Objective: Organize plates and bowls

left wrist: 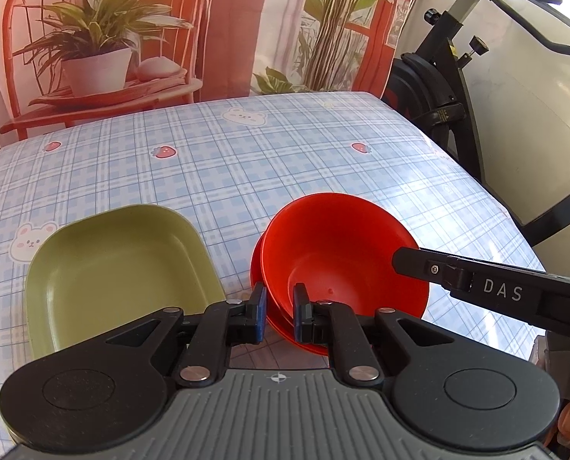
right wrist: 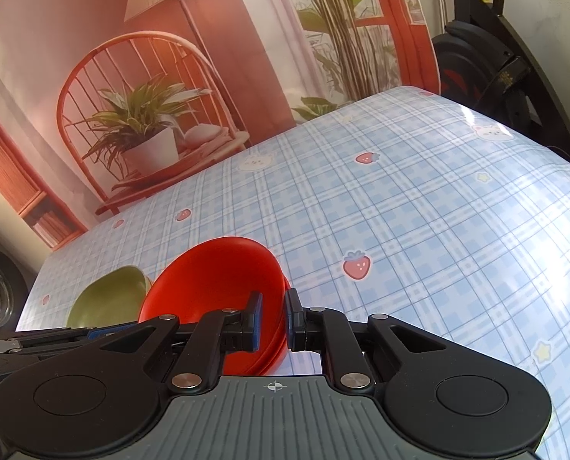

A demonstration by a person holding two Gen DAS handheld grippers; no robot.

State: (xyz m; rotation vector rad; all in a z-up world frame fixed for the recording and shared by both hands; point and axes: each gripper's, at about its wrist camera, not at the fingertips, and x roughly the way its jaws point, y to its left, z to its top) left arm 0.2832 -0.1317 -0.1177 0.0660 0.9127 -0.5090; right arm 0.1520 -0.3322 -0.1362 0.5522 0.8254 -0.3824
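The left gripper [left wrist: 279,308] has its two blue-padded fingers [left wrist: 261,312] on either side of the near rim of a red bowl [left wrist: 342,253], one finger outside the wall and one inside, closed down on it. That red bowl sits tilted inside a second red bowl [left wrist: 281,326], whose edge shows just beneath and to the left of it. Just to the left of this gripper lies a green square plate [left wrist: 112,268], flat on the blue checked tablecloth [left wrist: 246,165], close to the bowls but apart from them.

The right gripper [right wrist: 273,316] comes at the same red bowl [right wrist: 216,280] from the other side, its fingers [right wrist: 255,318] straddling the rim there; the jaws look pinched on the wall, though the contact itself is partly hidden. In the left wrist view its black arm [left wrist: 495,287] reaches in from the right over the bowl's far edge. From the right gripper, the green plate [right wrist: 108,299] lies beyond the bowl, off to the left.
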